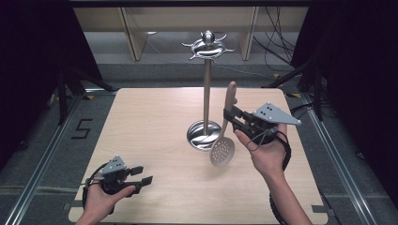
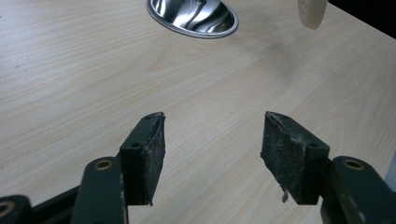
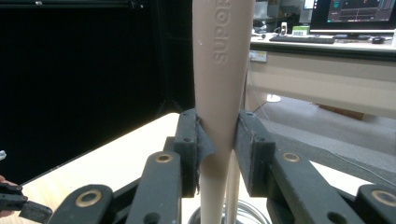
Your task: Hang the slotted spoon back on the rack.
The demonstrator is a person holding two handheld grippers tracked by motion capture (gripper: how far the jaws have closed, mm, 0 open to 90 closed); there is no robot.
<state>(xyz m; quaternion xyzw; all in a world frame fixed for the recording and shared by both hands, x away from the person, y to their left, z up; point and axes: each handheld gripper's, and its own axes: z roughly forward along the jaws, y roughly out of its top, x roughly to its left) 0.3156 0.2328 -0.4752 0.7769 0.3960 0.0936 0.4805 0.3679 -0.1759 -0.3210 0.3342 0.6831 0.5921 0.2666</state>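
Right gripper view, nearest first: pads (image 3: pixel 194 149) clamped on skimmer (image 3: pixel 219 84) at handle's narrow waist, jaws partly closed, flesh-coloured plastic filling the gap. Raised lettering on handle above the grip, top cut off by frame edge. Lower end of handle lost behind the jaws; bowl out of sight here. Second pale stem just beside the handle below the pads, probably the stand's pole; hard to separate the two.

High view: left gripper (image 1: pixel 141 176) low at near left of table (image 1: pixel 141 122), jaws apart, nothing between. Right gripper (image 1: pixel 232 117) raised at right, holding skimmer near upright, perforated bowl (image 1: pixel 222 151) hanging down just beside stand base (image 1: pixel 202 136), above the table. Cannot tell whether bowl touches base. Farther back, pole (image 1: pixel 206 89) rising to chrome hook crown (image 1: pixel 206 47); hooks small and glary, count uncertain.

Left gripper view: pads (image 2: pixel 149 149) wide open over bare wood, worn and frayed at edges. Base rim and a sliver of the bowl (image 2: pixel 312 11) cropped at top.

Handling judgement: skimmer likely light, stiff moulded plastic, smooth and somewhat slippery; tapered handle apt to slide through pads if grip slackens. Long lever with bowl at far end, so likely to pivot in a single pinch. Best hold at the waist as now, or slightly higher for reach to a hook. Hanging hole at handle tip not resolved in any view.
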